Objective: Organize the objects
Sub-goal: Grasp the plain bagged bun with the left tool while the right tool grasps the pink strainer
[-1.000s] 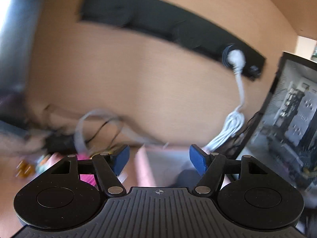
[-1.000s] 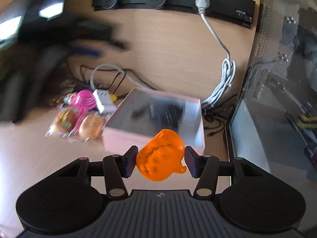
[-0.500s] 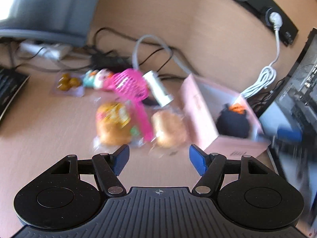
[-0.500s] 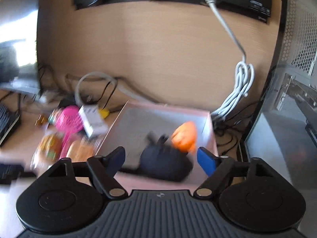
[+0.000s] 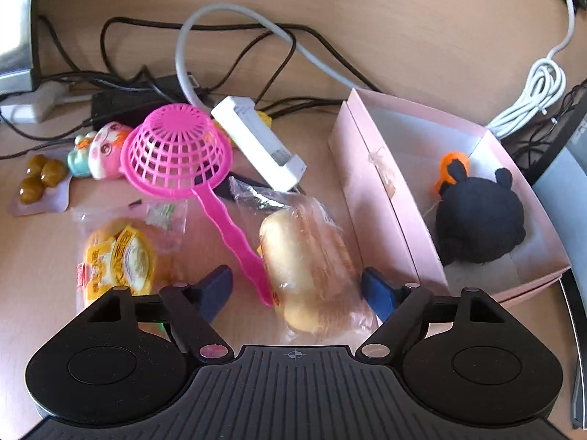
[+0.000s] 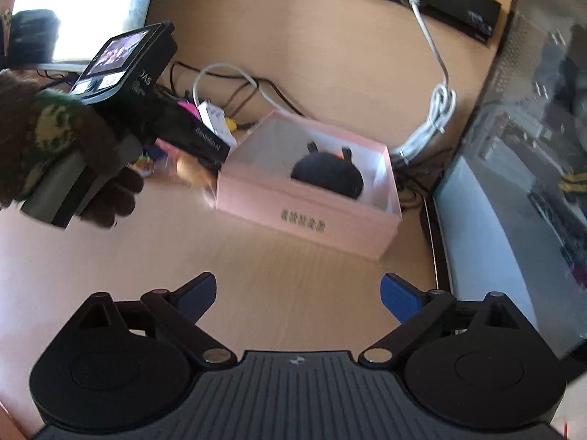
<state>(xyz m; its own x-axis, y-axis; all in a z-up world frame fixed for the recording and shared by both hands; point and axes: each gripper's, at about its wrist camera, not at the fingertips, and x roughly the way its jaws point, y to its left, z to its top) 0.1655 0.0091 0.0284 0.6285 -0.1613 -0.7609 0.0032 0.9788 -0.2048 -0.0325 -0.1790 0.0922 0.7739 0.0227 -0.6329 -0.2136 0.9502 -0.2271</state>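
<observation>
My left gripper [image 5: 297,288] hangs low over the desk with its jaws opening. A clear-wrapped bread bun [image 5: 304,267] lies between the fingers, and the pads do not press on it. Beside the bun are a pink strainer [image 5: 176,150] and a yellow-labelled bread packet [image 5: 121,256]. The open pink box [image 5: 370,198] at the right holds a black plush [image 5: 480,220] and an orange toy [image 5: 453,163]. My right gripper [image 6: 297,289] stands back from the pink box [image 6: 304,216], its jaws opening with nothing between them. The black plush [image 6: 328,178] shows inside the box.
A white adapter [image 5: 256,143], a small doll toy [image 5: 101,148] and a packet of brown sweets [image 5: 38,179] lie behind the strainer among tangled cables. A coiled white cable [image 5: 539,91] and a computer case [image 6: 532,146] stand to the right. A sleeved hand [image 6: 44,135] grips the left tool.
The right gripper let go of the orange toy, which now lies in the box, then drew back and opened wide. The left gripper swung down over the packets until the bun lay between its fingers.
</observation>
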